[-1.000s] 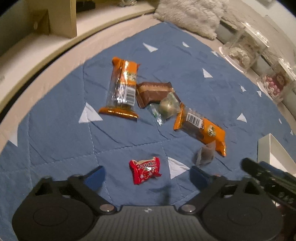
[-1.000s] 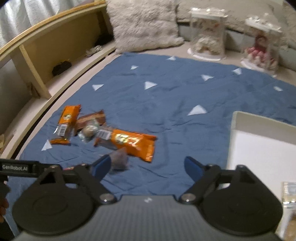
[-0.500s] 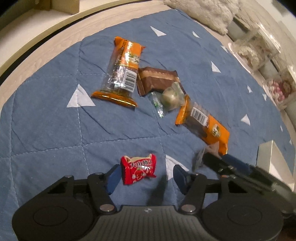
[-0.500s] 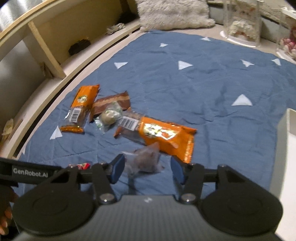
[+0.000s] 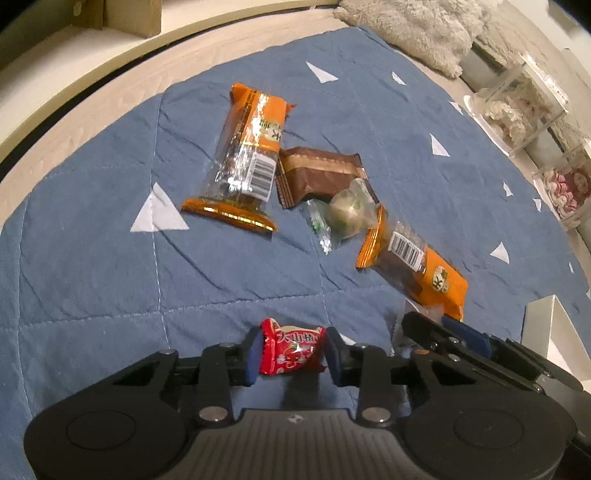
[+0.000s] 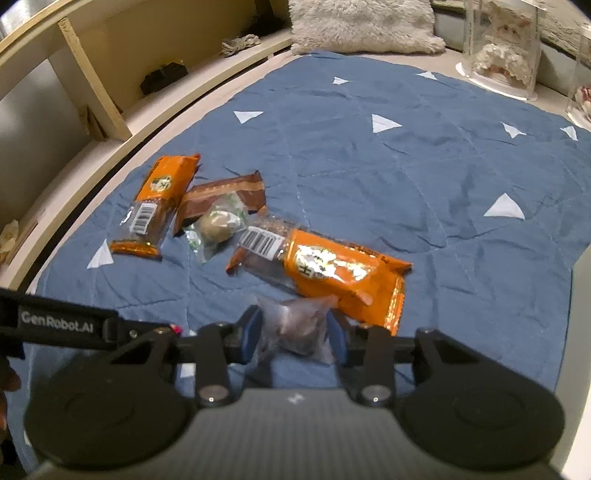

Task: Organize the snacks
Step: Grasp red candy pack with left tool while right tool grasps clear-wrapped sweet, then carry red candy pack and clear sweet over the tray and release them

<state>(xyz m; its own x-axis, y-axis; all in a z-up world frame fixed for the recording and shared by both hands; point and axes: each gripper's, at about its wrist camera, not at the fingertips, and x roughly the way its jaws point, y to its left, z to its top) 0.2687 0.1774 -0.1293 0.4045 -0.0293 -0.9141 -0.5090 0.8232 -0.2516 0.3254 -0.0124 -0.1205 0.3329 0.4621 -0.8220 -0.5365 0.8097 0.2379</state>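
My left gripper is shut on a small red candy packet on the blue quilted mat. My right gripper is shut on a clear packet with a dark snack, next to an orange bar. Another orange bar, a brown wafer packet and a clear-wrapped round sweet lie further out; they also show in the right wrist view: orange bar, wafer packet, round sweet.
A white tray's edge is at the right of the mat. Clear display cases and a furry cushion stand at the far side. A wooden shelf unit runs along the left.
Both grippers came down and forward to the mat and closed: the left onto the red candy packet, the right onto the clear dark-snack packet.
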